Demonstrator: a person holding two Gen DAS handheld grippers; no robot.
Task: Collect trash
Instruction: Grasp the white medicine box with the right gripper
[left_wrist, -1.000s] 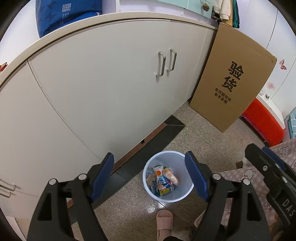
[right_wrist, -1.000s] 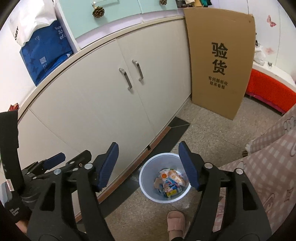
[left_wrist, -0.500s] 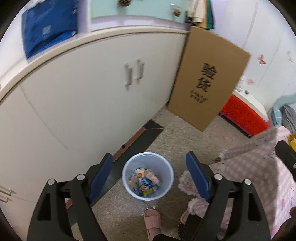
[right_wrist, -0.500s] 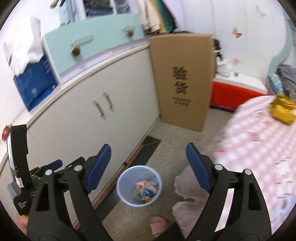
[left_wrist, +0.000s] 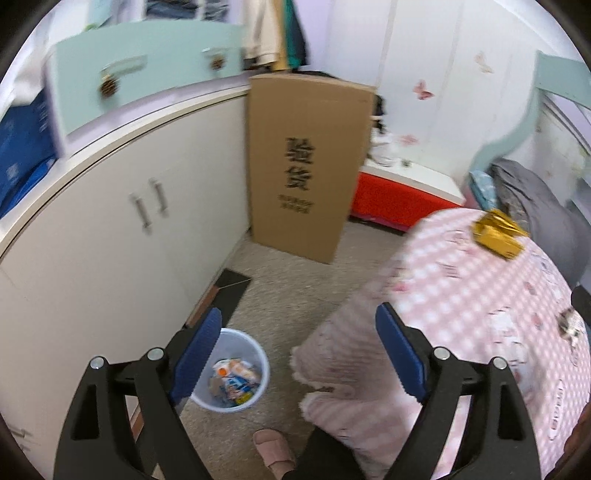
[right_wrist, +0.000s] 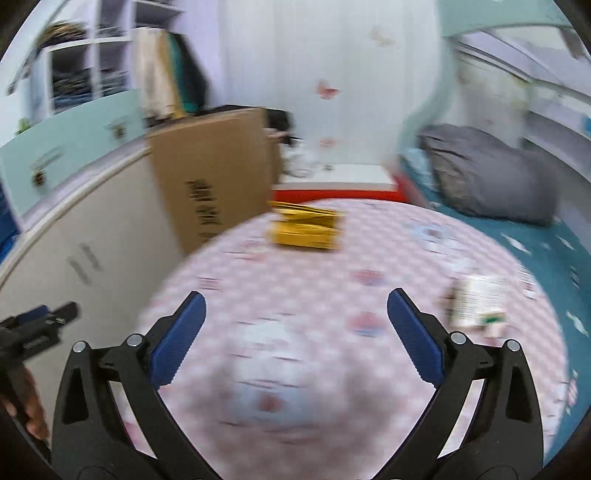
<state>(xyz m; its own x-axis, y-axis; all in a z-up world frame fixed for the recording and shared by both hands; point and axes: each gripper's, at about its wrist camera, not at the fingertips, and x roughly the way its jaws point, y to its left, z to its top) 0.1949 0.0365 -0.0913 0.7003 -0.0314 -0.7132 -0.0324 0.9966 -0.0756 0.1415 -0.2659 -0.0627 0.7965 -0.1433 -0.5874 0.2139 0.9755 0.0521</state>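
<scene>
A white trash bin (left_wrist: 255, 369) holding several wrappers stands on the floor by the cabinet, low in the left wrist view. A crumpled yellow wrapper (left_wrist: 496, 230) lies on the pink checked bedspread; it also shows in the right wrist view (right_wrist: 304, 229), far ahead. A white and green packet (right_wrist: 476, 301) lies on the bedspread to the right. My left gripper (left_wrist: 299, 354) is open and empty above the bin and the bed edge. My right gripper (right_wrist: 295, 336) is open and empty above the bedspread.
A white cabinet (left_wrist: 110, 240) runs along the left. A tall cardboard box (left_wrist: 306, 166) leans against it. A red and white bench (left_wrist: 402, 192) stands behind. A grey pillow (right_wrist: 487, 173) lies at the bed's far end. A pink slipper (left_wrist: 273, 452) is on the floor.
Both grippers have swung right, away from the bin toward the bed. The right wrist view has lost the bin and now faces the bedspread. Both grippers stay open.
</scene>
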